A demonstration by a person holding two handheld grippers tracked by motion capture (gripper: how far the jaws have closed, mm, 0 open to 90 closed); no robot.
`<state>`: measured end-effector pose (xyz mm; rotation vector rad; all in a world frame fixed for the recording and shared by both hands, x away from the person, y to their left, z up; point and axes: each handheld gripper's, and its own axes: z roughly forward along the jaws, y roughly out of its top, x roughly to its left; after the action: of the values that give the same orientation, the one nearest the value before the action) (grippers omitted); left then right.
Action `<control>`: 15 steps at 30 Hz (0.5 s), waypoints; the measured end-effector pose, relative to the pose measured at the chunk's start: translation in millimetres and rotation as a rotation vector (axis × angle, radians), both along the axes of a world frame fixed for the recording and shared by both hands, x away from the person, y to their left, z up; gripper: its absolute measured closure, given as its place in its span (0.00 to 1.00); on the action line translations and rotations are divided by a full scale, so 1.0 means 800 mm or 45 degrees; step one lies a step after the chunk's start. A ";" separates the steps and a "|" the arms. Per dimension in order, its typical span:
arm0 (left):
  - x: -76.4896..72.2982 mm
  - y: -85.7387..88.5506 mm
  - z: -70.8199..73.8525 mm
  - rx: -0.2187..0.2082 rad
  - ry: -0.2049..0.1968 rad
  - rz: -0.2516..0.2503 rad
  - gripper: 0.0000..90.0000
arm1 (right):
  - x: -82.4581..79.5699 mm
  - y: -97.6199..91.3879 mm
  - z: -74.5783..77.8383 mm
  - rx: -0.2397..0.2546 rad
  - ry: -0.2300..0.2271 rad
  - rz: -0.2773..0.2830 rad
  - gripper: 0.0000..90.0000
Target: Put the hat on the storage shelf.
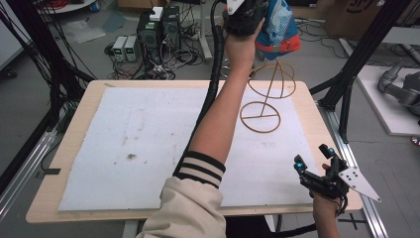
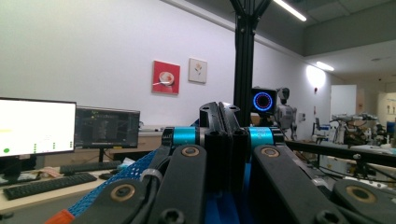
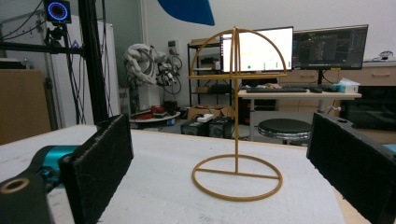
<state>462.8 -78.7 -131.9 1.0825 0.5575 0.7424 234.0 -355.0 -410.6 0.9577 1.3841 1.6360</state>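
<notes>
A gold wire stand [image 1: 260,117] with a round base and a half-circle top stands upright on the white mat [image 1: 138,144] at the table's far right. High above it, my left gripper [image 1: 243,16] is shut on a blue mesh fabric item with an orange edge [image 1: 280,26]. In the left gripper view the jaws [image 2: 223,126] press together and the blue mesh [image 2: 105,186] hangs at the lower left. My right gripper [image 1: 312,156] rests open at the table's near right corner. The stand [image 3: 236,116] is centred between its pads [image 3: 100,158], well ahead of them.
The wooden table [image 1: 74,124] has black frame posts [image 1: 354,64] at both sides. Computer boxes and cables [image 1: 158,34] sit on the floor behind it. A sleeved forearm [image 1: 213,129] crosses the mat's middle. Monitors [image 3: 327,46] stand on desks beyond.
</notes>
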 end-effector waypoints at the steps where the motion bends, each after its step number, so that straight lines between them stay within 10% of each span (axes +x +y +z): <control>1: 0.003 -0.004 0.000 -0.001 0.001 -0.004 0.99 | 0.000 -0.001 0.000 -0.005 0.000 -0.002 0.08; 15: 0.038 -0.053 -0.023 -0.001 0.053 -0.063 0.99 | -0.008 -0.008 -0.004 -0.006 0.010 -0.007 0.08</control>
<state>493.3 -121.3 -150.3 1.1094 0.5642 0.6780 227.8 -361.4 -413.6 0.9656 1.3892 1.6254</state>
